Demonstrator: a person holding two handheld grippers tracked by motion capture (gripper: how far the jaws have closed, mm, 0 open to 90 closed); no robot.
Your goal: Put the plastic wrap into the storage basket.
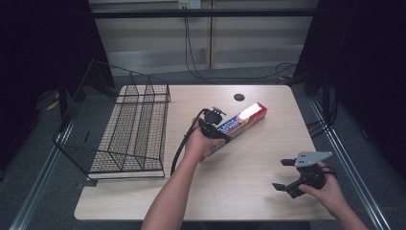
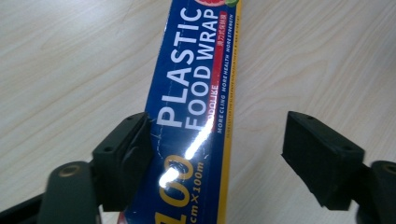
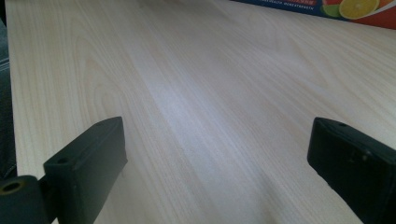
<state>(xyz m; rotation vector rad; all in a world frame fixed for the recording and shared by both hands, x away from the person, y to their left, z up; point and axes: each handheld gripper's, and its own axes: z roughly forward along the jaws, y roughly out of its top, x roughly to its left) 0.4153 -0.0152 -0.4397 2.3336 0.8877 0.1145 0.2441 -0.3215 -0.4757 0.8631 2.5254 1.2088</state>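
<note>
A long blue plastic food wrap box [image 1: 246,117] lies slantwise on the wooden table [image 1: 249,158], right of centre. My left gripper [image 1: 219,130] reaches down over the box's near end. In the left gripper view the box [image 2: 196,93] runs up between the jaws of this gripper [image 2: 219,135]: the left pad [image 2: 133,149] touches its edge, while the right pad [image 2: 317,154] stands apart from it over bare wood. My right gripper [image 1: 280,174] rests low near the table's front right, jaws wide open with nothing between them [image 3: 215,140]. The box's printed end [image 3: 336,7] shows far ahead of it.
A black wire basket [image 1: 129,129] with dividers sits on the table's left side, overhanging the edge. A dark round cable hole [image 1: 239,97] lies at the back, beyond the box. Bare tabletop stretches between the two hands.
</note>
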